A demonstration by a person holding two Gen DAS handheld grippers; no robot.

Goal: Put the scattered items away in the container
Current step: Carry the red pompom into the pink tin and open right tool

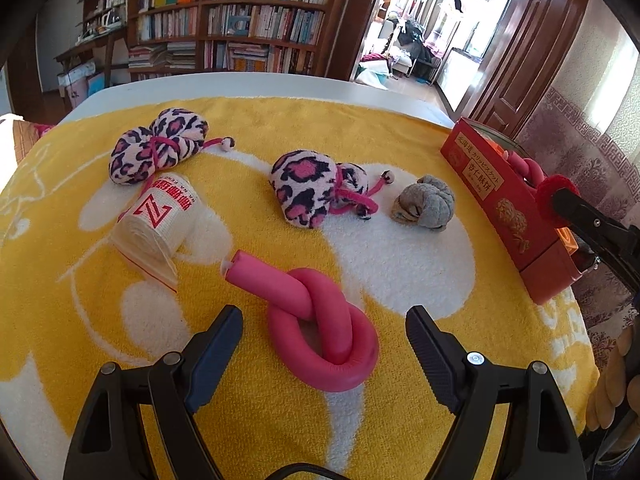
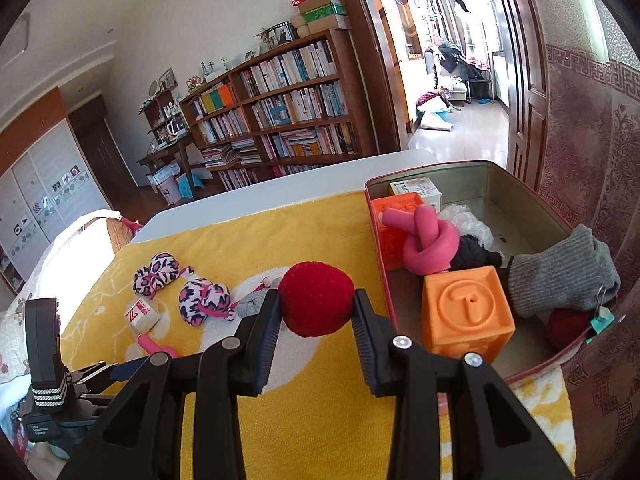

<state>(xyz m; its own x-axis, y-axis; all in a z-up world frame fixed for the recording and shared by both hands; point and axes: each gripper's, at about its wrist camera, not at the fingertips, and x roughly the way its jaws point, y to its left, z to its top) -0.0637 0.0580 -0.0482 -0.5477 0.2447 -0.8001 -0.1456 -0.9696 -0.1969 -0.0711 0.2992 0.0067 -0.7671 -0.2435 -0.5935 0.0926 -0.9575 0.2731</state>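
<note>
In the left wrist view a knotted pink foam tube lies on the yellow towel. My left gripper is open, with one finger on each side of the knot and neither touching it. My right gripper is shut on a fuzzy red ball, held above the towel just left of the red tin. The tin stands at the towel's right edge. It holds two orange cubes, another pink knot, a grey sock and a white box.
Scattered on the towel are two pink leopard-print pouches, a grey rolled sock and a white bandage roll in a bag. A patterned curtain hangs right of the tin. Bookshelves stand beyond the table.
</note>
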